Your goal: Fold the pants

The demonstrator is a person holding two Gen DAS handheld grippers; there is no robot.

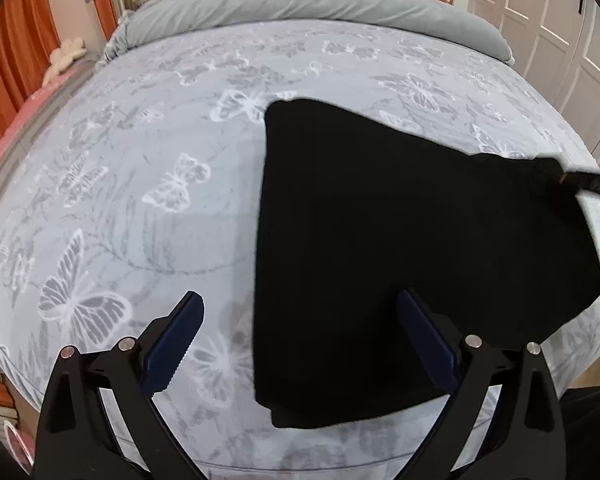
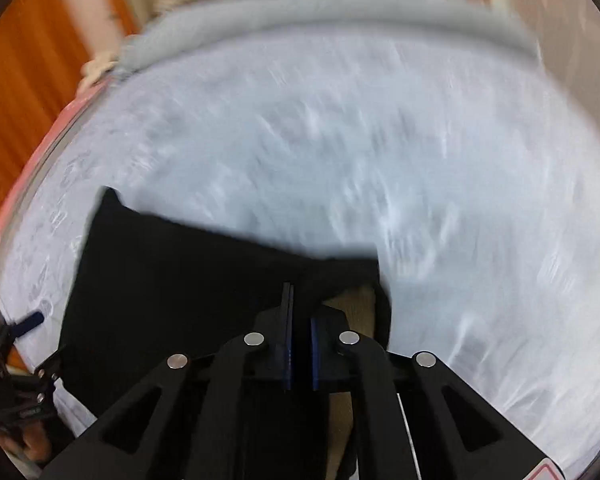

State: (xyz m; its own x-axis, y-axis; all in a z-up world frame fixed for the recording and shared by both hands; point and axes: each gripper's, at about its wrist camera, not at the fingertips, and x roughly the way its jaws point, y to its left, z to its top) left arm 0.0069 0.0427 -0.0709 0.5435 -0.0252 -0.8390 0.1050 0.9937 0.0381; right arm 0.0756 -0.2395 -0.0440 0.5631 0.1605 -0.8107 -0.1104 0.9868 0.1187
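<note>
Butterfly-print bed [image 1: 140, 184] under black pants [image 1: 400, 248], right gripper [image 2: 300, 316] gripping them.

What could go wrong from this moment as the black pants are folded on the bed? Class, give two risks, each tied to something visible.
1. Only the right gripper pinches the pants, by one corner; the cloth may slip out, or the fold may land skewed.
2. The left gripper hangs open above the near edge, pinning nothing, so the whole garment could drag across the bedspread. The right wrist view is blurred, which suggests fast motion.
</note>
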